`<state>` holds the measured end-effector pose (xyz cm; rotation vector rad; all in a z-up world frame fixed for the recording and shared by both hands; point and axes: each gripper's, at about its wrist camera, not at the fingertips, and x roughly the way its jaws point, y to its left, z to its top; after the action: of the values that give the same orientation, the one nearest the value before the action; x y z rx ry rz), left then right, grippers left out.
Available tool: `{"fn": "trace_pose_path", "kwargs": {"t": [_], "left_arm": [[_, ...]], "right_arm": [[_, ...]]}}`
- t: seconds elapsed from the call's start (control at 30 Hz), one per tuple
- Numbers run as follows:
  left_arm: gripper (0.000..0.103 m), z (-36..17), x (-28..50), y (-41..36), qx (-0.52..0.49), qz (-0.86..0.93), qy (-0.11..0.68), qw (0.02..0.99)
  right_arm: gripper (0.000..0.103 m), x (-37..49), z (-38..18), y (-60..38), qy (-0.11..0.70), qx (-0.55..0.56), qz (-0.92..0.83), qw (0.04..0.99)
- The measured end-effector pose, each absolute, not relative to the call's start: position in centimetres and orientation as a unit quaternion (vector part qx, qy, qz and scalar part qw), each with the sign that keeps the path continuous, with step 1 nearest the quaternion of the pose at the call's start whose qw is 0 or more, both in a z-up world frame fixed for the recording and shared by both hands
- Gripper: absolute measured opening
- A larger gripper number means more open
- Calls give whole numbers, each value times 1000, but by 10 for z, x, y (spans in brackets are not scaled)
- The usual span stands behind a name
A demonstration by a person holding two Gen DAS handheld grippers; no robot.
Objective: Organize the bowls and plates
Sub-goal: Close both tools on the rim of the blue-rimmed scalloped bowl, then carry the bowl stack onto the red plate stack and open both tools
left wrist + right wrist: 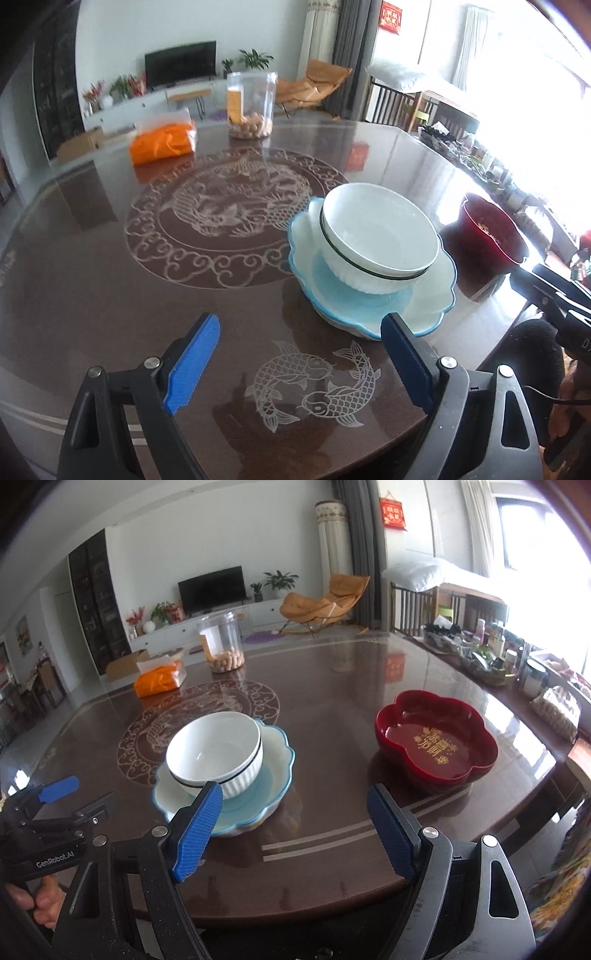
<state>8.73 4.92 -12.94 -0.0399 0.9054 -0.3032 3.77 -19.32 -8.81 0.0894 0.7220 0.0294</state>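
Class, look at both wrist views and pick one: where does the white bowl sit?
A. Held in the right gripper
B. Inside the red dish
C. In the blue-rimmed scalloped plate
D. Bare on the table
C: the white bowl rests tilted in the blue-rimmed scalloped plate; the red dish stands apart without it.

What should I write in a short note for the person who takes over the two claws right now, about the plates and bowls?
Left claw: open, empty, above the table just in front of the stack.
Right claw: open, empty, between the stack and the red dish.
White bowls: two nested, sitting tilted in the blue scalloped plate, near the table's centre.
Red flower-shaped dish: alone, to the right of the stack, empty.
Done: bowls stacked on the blue plate.
Left: probably bring the red dish to the stack, and straighten the tilted bowls.
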Motion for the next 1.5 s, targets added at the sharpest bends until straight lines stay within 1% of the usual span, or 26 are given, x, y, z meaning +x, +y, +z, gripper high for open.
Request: {"fn": "trace_pose_path", "kwargs": {"t": [0.07,0.13,0.2,0.23,0.27,0.3,0.33,0.37,0.4,0.47,0.53,0.63,0.7,0.73,0.77,0.83,0.93,0.97,1.0,1.03,1.07,1.1,1.17,1.27,1.5], "left_arm": [[88,-144,106,48,-21,-172,460,871],[84,-153,121,49,-29,-190,471,861],[79,-162,136,51,-47,-205,485,849],[73,-166,142,53,-55,-206,493,844],[69,-171,148,53,-60,-208,503,837],[66,-173,153,54,-68,-216,507,832],[62,-175,157,53,-72,-220,511,828],[58,-176,159,50,-69,-224,514,825],[56,-176,161,45,-59,-231,516,823],[48,-175,162,35,-36,-241,516,821],[46,-176,163,31,-29,-245,522,817],[46,-179,165,32,-40,-249,529,810],[41,-182,170,33,-52,-250,536,805],[35,-183,172,33,-57,-250,538,803],[31,-184,174,32,-59,-248,540,802],[29,-186,177,31,-59,-243,541,803],[27,-190,180,36,-81,-242,540,802],[26,-191,180,38,-89,-239,540,802],[25,-192,180,38,-93,-232,539,805],[24,-191,178,37,-93,-223,537,808],[22,-190,177,35,-90,-210,536,813],[21,-189,175,32,-85,-196,534,818],[17,-187,171,27,-74,-170,530,828],[13,-187,173,26,-76,-148,532,830],[12,-187,174,31,-88,-150,549,817]], "right_arm": [[83,53,-98,-200,376,54,32,925],[82,67,-106,-207,398,75,49,913],[81,81,-113,-211,413,86,54,905],[81,88,-116,-214,419,92,54,901],[78,95,-119,-217,428,99,55,897],[67,102,-122,-219,439,105,60,890],[59,109,-126,-220,448,109,68,885],[44,115,-129,-220,460,107,73,879],[38,122,-133,-220,473,102,76,872],[37,133,-136,-222,479,112,91,866],[37,142,-138,-223,495,115,105,855],[38,153,-138,-218,513,111,131,841],[38,162,-144,-215,532,101,128,831],[39,166,-148,-213,538,95,124,828],[40,169,-152,-212,541,88,123,827],[40,177,-159,-213,547,88,121,824],[35,186,-168,-215,549,99,128,820],[31,188,-170,-215,551,104,135,817],[24,189,-172,-215,550,115,146,814],[20,190,-172,-215,550,122,156,812],[13,190,-171,-211,548,121,163,811],[11,189,-170,-208,547,108,161,815],[11,187,-167,-201,543,80,152,822],[11,183,-167,-202,543,87,151,822],[15,166,-162,-197,546,86,158,818]]}}
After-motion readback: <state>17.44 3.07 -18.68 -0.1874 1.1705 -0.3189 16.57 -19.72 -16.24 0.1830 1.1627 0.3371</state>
